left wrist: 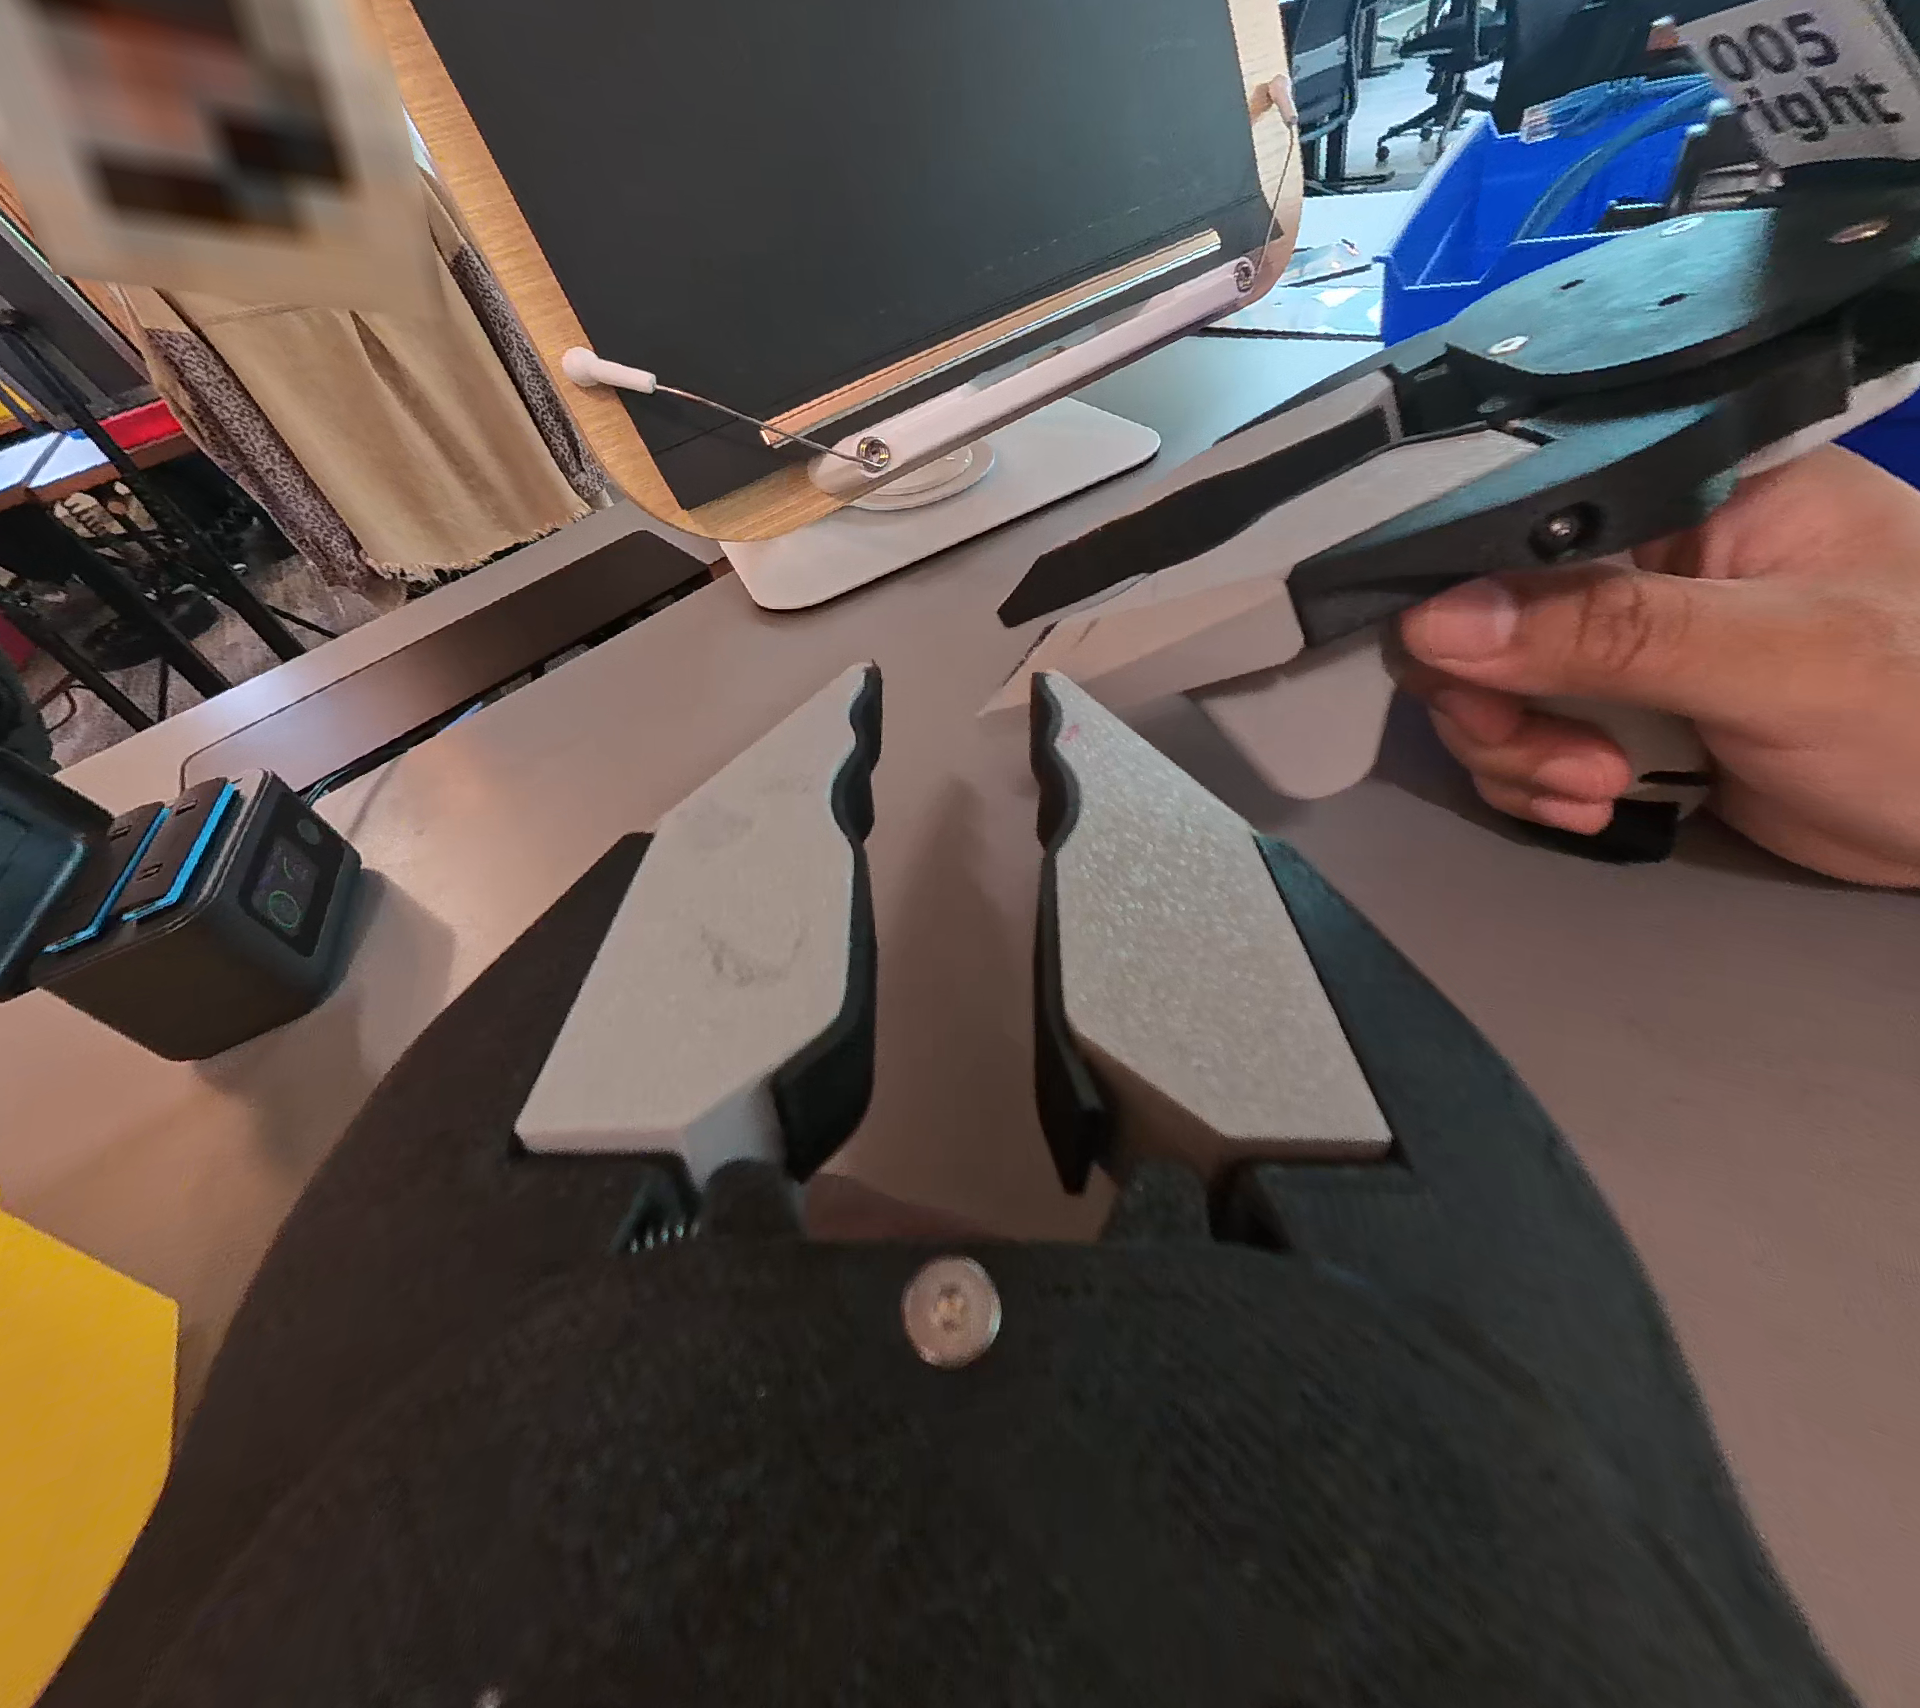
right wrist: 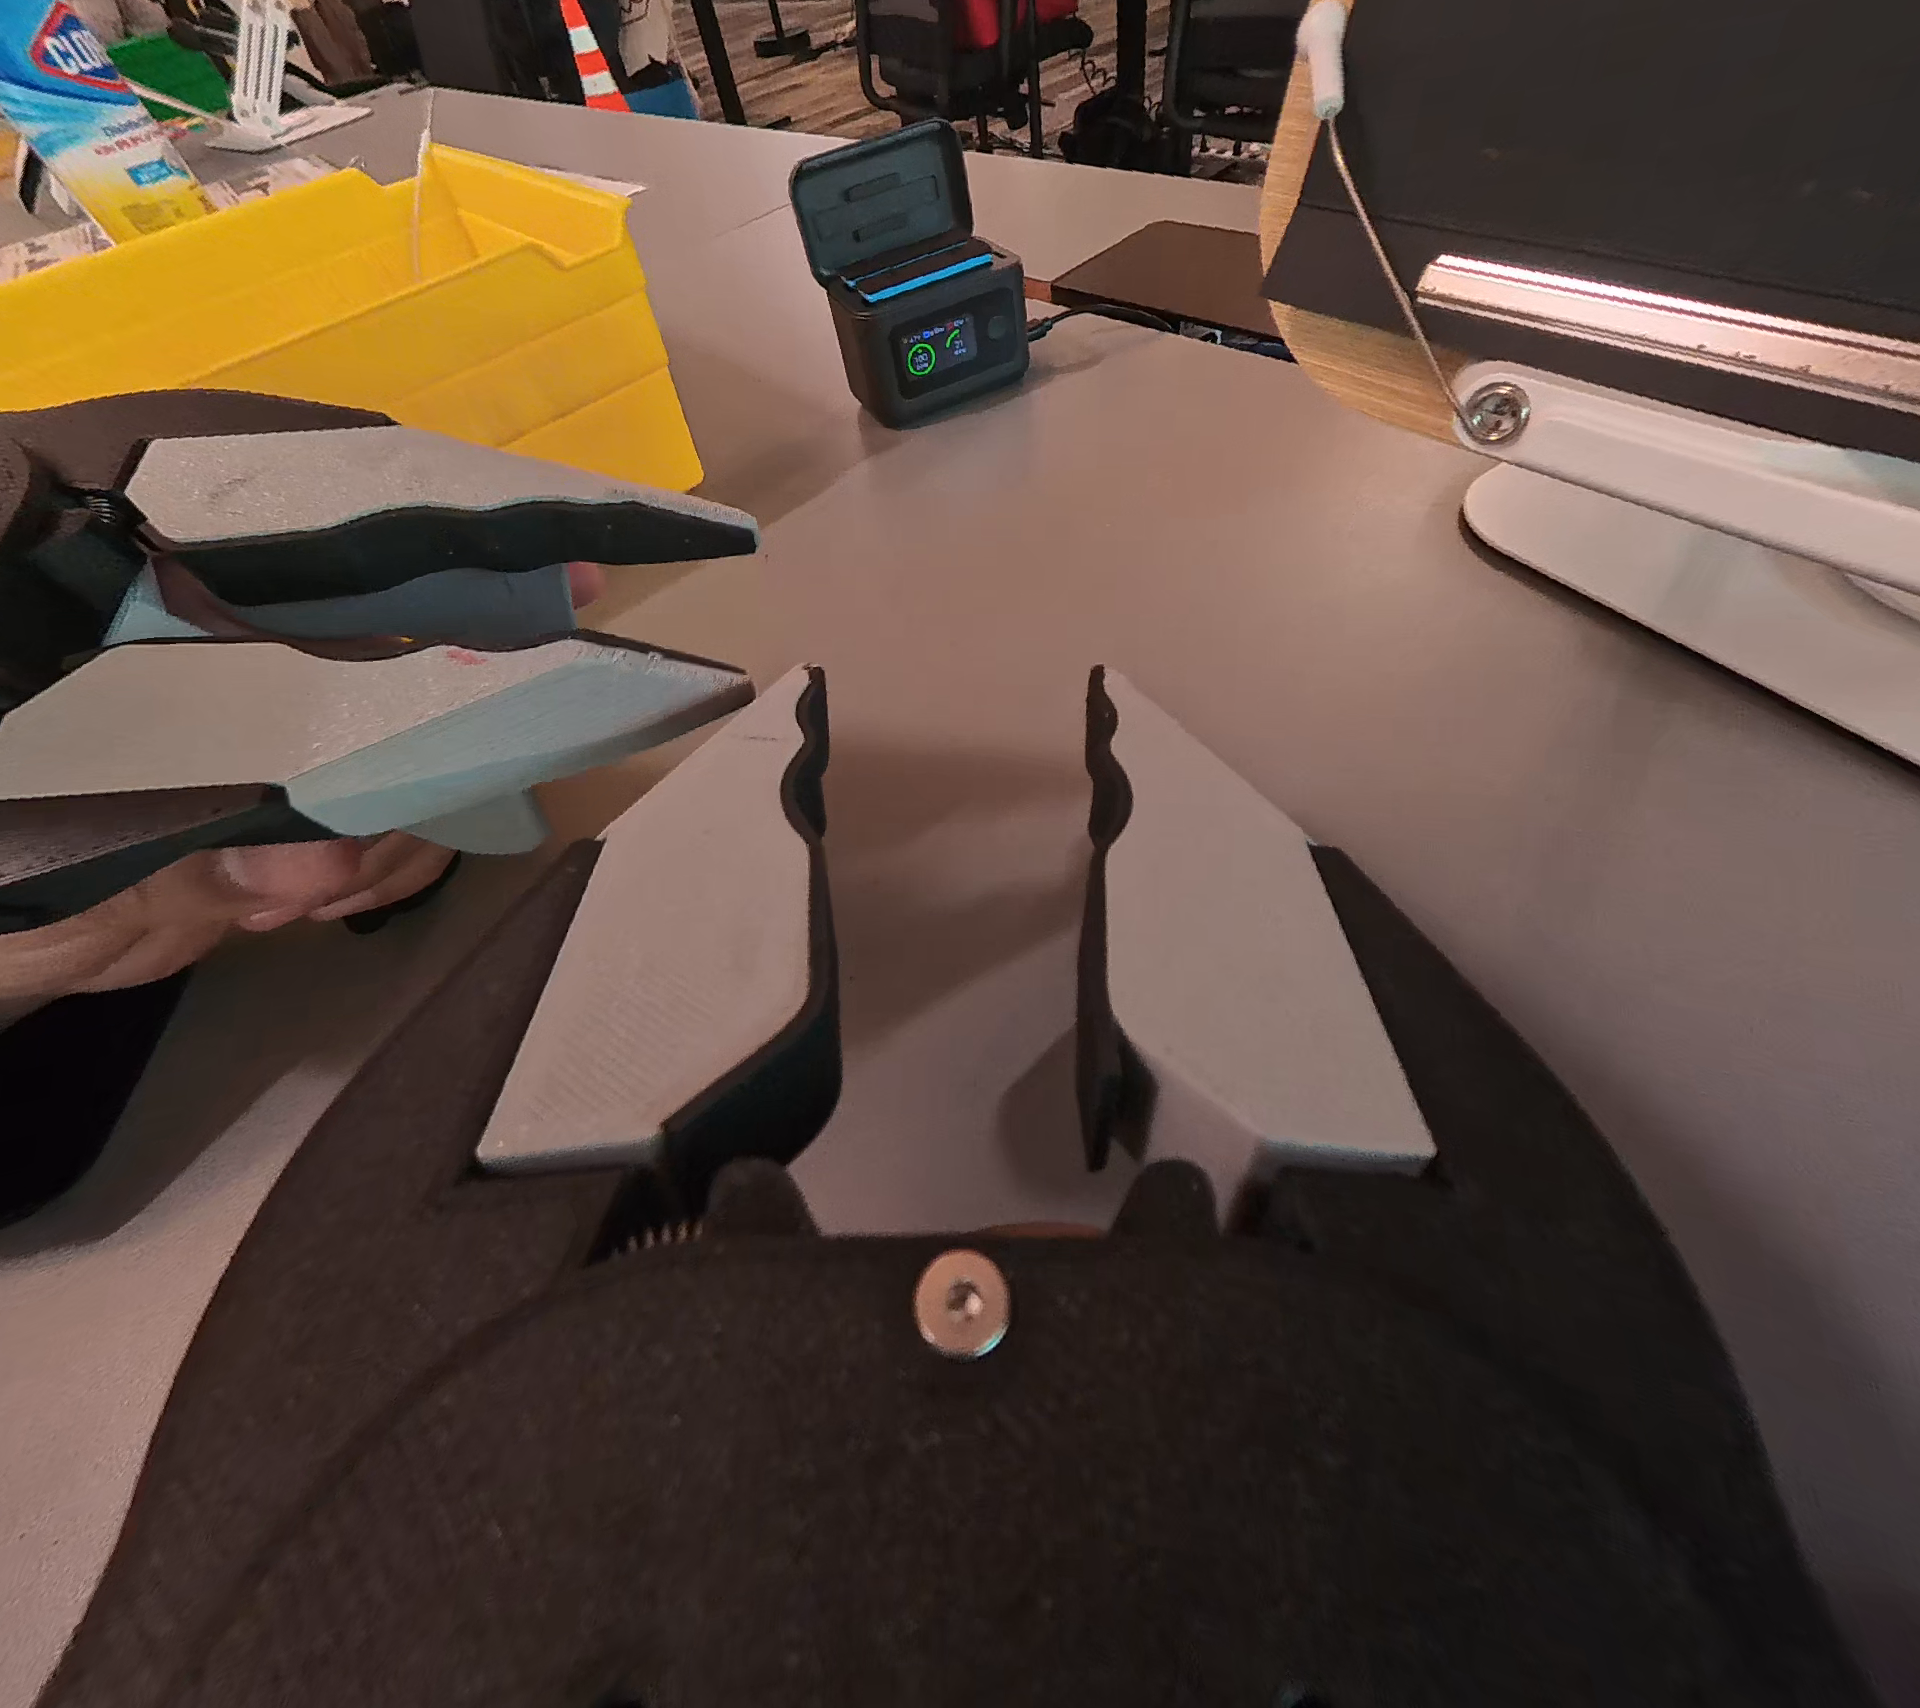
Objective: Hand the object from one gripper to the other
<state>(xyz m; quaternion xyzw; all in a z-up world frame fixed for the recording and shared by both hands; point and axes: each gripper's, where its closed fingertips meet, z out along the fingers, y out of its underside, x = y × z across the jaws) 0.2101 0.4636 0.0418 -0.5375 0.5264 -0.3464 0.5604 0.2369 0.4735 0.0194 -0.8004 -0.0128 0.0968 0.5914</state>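
No handover object shows up in either view, so I can't tell where it is. Left tool (left wrist: pixel 956 702) and right tool (right wrist: pixel 956 692) both hang narrowly parted and empty, tips nearly meeting at right angles over the bare grey worktop (right wrist: pixel 1143 578). Yellow bin (right wrist: pixel 416 308) sits left, monitor stand (right wrist: pixel 1662 557) right, with open room between.

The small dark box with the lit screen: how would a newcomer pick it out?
Start at the grey desk. Between the yellow bin and the monitor's white foot stands a small dark box. Its lid is flipped up, with blue-edged inserts and a glowing green ring.
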